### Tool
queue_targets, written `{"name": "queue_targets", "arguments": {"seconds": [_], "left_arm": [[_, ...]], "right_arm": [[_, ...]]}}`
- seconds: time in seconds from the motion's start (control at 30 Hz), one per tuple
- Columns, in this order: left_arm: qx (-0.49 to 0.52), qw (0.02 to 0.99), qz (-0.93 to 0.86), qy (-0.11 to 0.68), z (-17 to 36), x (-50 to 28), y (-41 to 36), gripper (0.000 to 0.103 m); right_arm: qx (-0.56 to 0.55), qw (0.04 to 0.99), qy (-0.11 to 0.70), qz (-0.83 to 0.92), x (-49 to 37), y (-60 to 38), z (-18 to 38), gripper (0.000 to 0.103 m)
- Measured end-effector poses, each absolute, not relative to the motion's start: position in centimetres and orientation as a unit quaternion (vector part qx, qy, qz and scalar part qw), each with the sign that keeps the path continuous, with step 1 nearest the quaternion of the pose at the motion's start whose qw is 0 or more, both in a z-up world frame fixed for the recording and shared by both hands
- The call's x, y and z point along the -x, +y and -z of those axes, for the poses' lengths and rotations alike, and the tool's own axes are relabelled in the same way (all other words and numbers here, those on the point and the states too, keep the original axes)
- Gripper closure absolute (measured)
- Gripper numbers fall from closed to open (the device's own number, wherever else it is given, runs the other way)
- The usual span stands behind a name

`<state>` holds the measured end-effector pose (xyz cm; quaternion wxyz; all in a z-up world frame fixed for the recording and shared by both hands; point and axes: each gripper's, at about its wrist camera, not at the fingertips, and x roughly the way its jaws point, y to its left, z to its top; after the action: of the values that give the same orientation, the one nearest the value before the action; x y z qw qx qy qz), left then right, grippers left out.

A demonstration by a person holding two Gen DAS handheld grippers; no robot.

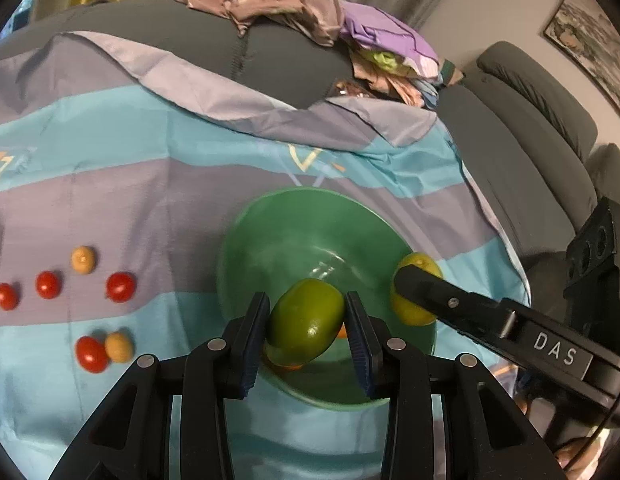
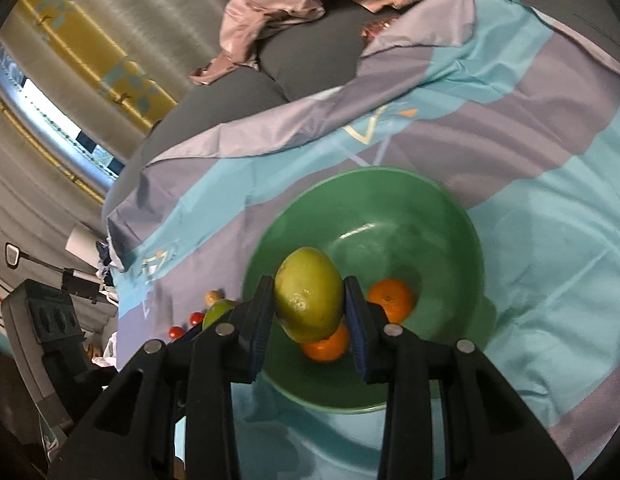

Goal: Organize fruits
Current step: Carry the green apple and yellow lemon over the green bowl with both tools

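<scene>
Gripping a lime (image 1: 306,322), left gripper (image 1: 306,332) has both pads pressed on it, over the bowl (image 1: 270,232). Right gripper (image 2: 310,312) is clamped on a lemon (image 2: 308,294) above the same bowl (two oranges (image 2: 391,298) lie inside). Tomatoes (image 1: 120,286) sit on the cloth (image 1: 150,160) at 9 o'clock of the bowl, clothes (image 1: 294,0) on the sofa (image 1: 521,152) at 12.

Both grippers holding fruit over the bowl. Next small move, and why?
Probably lower the left gripper slightly and open it. Its green fruit already hangs over the bowl, which holds two oranges. The right gripper, shut on its lemon, can follow.
</scene>
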<state>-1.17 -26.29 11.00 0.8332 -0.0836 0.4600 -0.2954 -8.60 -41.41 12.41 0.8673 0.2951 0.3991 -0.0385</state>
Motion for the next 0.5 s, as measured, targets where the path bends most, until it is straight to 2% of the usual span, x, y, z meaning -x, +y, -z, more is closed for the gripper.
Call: {"name": "queue_targets", "arguments": {"seconds": [0.5], "left_arm": [[0.065, 0.818, 0.304, 0.484, -8.7, 0.9, -28.7, 0.065]], "right_arm": [[-0.291, 0.849, 0.435, 0.072, 8.0, -42.8, -10.4, 0.067]]}}
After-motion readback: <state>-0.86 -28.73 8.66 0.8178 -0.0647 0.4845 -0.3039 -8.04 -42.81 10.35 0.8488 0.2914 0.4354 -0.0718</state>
